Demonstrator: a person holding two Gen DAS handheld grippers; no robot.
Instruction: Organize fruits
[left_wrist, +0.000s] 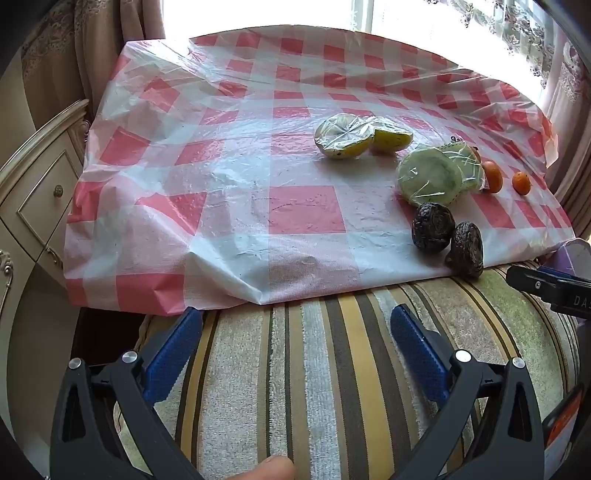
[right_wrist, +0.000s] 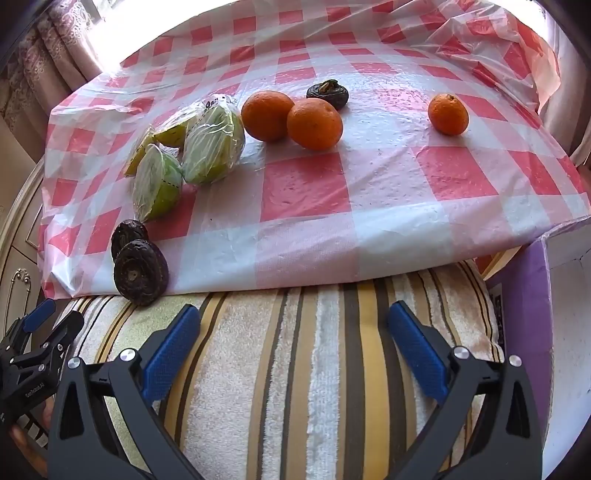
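On a red-and-white checked plastic cloth lie several fruits. Two wrapped yellow halves sit mid-cloth, two wrapped green halves to their right. Two dark wrinkled fruits rest at the cloth's near edge, a third farther back. Three oranges lie beyond them, one set apart on the right. My left gripper and my right gripper both stand open over a striped towel, short of the cloth, with nothing between their fingers.
A cream cabinet with drawers stands left of the table. Patterned curtains and a bright window lie behind. A purple box sits at the right edge of the towel. A fingertip shows at the bottom of the left wrist view.
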